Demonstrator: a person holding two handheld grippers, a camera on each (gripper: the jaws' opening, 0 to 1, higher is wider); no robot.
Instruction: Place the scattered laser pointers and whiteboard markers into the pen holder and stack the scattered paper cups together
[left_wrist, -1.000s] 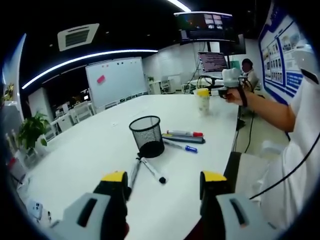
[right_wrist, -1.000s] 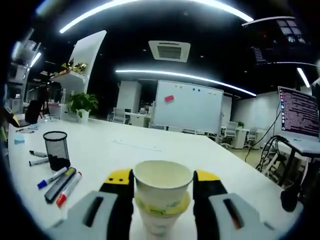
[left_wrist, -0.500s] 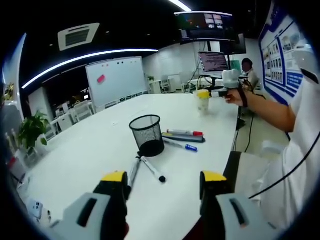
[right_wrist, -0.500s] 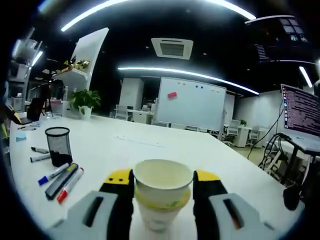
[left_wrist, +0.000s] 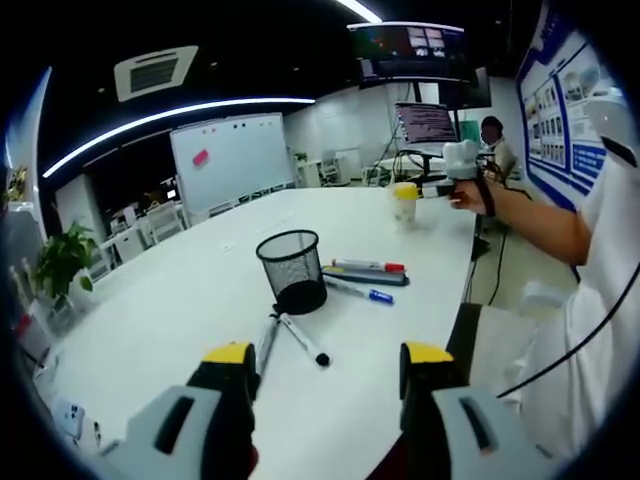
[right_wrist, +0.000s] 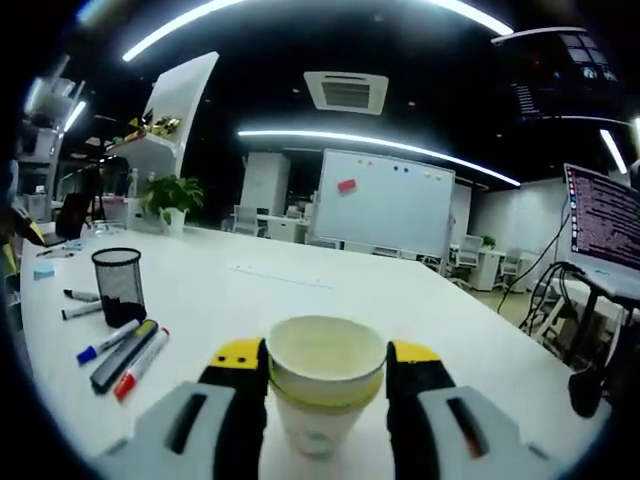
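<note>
White paper cups (right_wrist: 325, 385), nested, sit clamped between the right hand-held gripper (right_wrist: 325, 375) jaws, their base cut off below. Left hand-held gripper (left_wrist: 327, 365) hangs wide apart, holding nothing, over the desk (left_wrist: 180, 300) near the mesh pen holder (left_wrist: 292, 272) and scattered markers (left_wrist: 300, 338).

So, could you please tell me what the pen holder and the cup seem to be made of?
The pen holder looks like black wire mesh, probably metal: the table shows through its fine grid. The cup between the right gripper's jaws looks like matte paper: a thin rolled rim, a pale inside and a yellow printed band.
</note>
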